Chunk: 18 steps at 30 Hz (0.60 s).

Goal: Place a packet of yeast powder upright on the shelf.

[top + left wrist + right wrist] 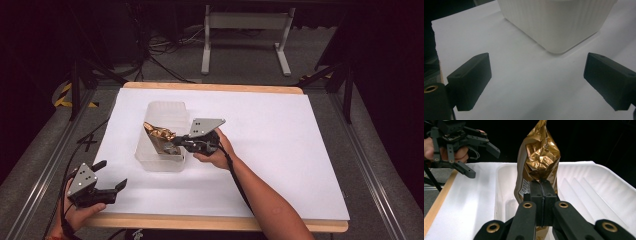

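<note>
Right gripper (541, 192) at centre frame is clamped tight on a crinkled gold snack bag (539, 160) over the white tub (162, 162); left gripper (112, 177), lower left, gapes wide, holding nothing

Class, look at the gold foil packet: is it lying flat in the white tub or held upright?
Upright. The gold foil packet stands on end over the white tub, pinched by the right hand-held gripper.

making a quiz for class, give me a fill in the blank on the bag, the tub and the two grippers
1. The right gripper is shut on a crinkled bag of ____ colour.
2. The bag is held over the white ____, above its inside.
3. The jaws of the left gripper stand ____, with nothing between them.
4. The left gripper rests near the table's ____ edge, by the person.

Missing words: gold; tub; open; near
</note>
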Motion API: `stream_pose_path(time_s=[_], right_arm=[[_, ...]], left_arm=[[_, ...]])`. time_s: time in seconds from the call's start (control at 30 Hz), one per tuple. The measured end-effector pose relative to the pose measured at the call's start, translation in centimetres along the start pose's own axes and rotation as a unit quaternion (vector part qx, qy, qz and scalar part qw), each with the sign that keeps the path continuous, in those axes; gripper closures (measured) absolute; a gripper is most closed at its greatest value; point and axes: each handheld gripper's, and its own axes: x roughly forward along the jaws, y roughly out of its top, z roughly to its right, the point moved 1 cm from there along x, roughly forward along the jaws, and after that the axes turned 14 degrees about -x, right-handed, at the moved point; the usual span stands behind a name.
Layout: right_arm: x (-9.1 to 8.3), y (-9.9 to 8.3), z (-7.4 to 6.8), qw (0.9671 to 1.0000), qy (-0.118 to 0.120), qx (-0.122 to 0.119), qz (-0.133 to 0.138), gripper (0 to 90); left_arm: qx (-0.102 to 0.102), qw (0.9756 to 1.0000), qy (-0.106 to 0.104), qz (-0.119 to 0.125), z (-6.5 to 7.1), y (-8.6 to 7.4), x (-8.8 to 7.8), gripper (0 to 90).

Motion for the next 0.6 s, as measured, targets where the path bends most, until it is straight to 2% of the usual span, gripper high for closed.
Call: stream_pose_path(time_s=[0.27, 0.4, 0.6], right_arm=[[-0.2, -0.01, 0.09, 0.9999, -0.009, -0.002, -0.01, 87.8], [-0.51, 0.2, 0.22, 0.9996, -0.024, 0.001, -0.017, 78.0], [-0.86, 0.34, 0.34, 0.9992, -0.034, 0.001, -0.022, 73.3]], left_arm=[[0.001, 1.0, 0.0, -0.003, 0.08, 0.08, 0.25, 8.7], [0.0, 1.0, 0.0, -0.003, 0.05, 0.1, 0.3, 8.6], [0.003, 1.0, -0.001, -0.002, 0.05, 0.17, 0.35, 8.6]])
